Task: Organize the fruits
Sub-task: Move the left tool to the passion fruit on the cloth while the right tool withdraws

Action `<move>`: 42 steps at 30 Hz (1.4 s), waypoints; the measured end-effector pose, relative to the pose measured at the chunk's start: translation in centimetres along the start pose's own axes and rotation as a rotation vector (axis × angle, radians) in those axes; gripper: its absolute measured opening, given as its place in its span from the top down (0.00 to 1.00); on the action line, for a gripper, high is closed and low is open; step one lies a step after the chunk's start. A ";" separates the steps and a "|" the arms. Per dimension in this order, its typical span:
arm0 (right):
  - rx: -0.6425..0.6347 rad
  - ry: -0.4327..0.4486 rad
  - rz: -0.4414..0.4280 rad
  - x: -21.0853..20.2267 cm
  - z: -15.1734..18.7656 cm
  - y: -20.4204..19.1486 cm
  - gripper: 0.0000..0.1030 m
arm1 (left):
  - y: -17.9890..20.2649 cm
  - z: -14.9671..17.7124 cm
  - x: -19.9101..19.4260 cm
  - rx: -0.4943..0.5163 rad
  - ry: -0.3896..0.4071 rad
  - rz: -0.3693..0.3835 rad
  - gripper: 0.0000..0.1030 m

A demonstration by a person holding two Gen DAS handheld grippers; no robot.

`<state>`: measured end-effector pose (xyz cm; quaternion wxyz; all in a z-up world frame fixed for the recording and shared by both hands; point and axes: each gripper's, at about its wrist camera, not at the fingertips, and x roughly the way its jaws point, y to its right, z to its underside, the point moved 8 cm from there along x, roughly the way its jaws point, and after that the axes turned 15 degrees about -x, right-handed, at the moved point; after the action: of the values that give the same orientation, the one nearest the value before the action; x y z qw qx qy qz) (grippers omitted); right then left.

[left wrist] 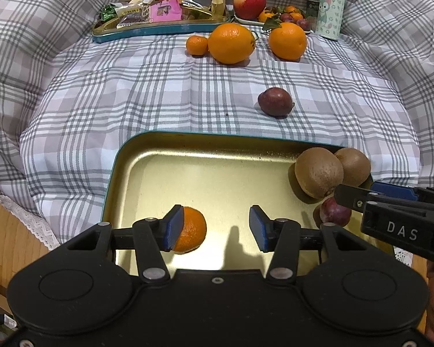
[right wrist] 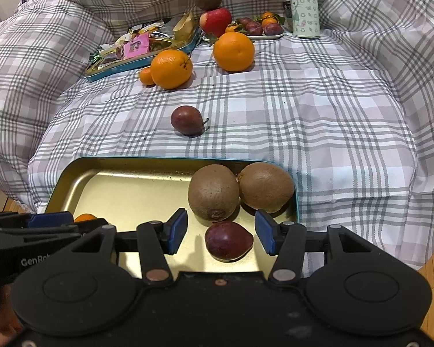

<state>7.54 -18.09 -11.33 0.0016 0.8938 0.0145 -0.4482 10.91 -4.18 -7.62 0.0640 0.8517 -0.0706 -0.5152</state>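
A gold tray (left wrist: 211, 156) (right wrist: 130, 173) with a teal rim lies near me on the checked cloth. In it are two kiwis (left wrist: 318, 172) (right wrist: 214, 192), a purple passion fruit (right wrist: 228, 240) (left wrist: 334, 211) and a small tangerine (left wrist: 192, 230) (right wrist: 85, 217). My left gripper (left wrist: 217, 228) is open over the tray, its left pad beside the tangerine. My right gripper (right wrist: 221, 232) is open with the passion fruit lying between its fingers. Another passion fruit (left wrist: 275, 101) (right wrist: 187, 120) lies on the cloth beyond the tray. Two oranges (left wrist: 231, 43) (right wrist: 234, 51) and a small tangerine (left wrist: 196, 45) lie farther back.
A teal snack tray (left wrist: 159, 27) (right wrist: 141, 55) with wrapped sweets sits at the back left. A white plate (left wrist: 246, 20) (right wrist: 260, 36) holds an apple, a kiwi on top, tangerines and plums. A patterned bottle (left wrist: 331, 5) (right wrist: 303, 3) stands at the back right. Folded quilt rises around the sides.
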 end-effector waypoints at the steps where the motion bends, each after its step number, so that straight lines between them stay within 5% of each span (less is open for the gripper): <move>1: -0.002 0.002 -0.001 0.0 -0.1 0.0 0.46 | 0.0 -0.2 0.0 0.001 0.003 0.000 0.46; 17: 0.006 0.057 0.026 0.4 -3.3 1.5 0.46 | 1.9 -3.9 0.5 0.051 0.063 0.037 0.46; 42: 0.108 0.038 0.073 3.7 -4.5 6.3 0.46 | 7.4 -8.0 5.0 0.058 0.034 0.126 0.46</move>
<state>13.55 -24.25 -11.63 -0.0304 0.9010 -0.0422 -0.4308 19.92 -12.12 -6.96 0.0729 0.8558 -0.1378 -0.4933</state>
